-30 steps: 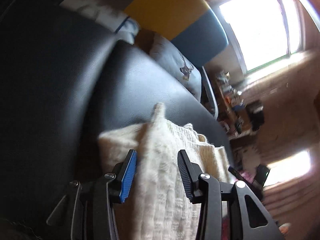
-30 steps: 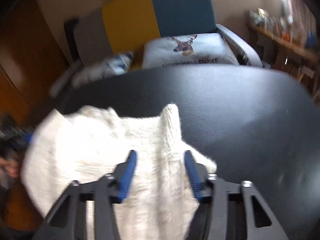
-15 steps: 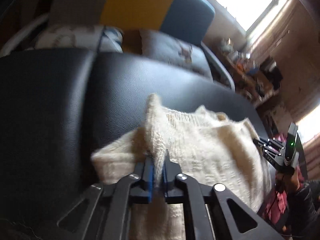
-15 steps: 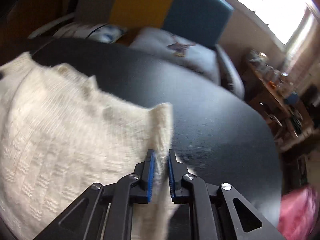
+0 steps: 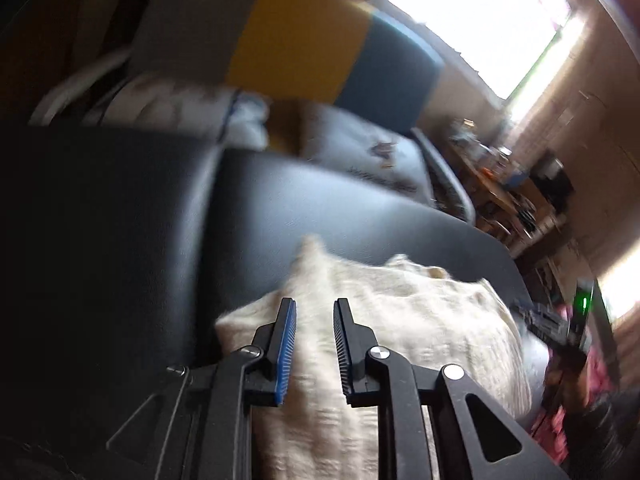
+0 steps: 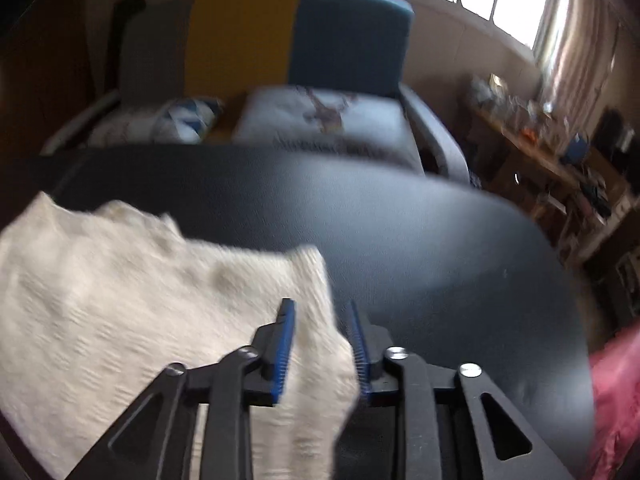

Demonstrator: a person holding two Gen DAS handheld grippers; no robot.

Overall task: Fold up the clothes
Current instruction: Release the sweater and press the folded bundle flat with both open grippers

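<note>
Both my tongs stand parted, holding nothing. My left tongs (image 5: 314, 320) straddle a raised ridge of the cream knitted garment (image 5: 420, 332), with cloth between the fingers but a gap on each side. My right tongs (image 6: 320, 328) sit over the garment's (image 6: 140, 304) near right corner, likewise apart from it. It lies spread on the black table (image 6: 420, 248), toward its left side in the right view. Behind the table stands a sofa (image 6: 280, 40) with cushions (image 6: 328, 120).
</note>
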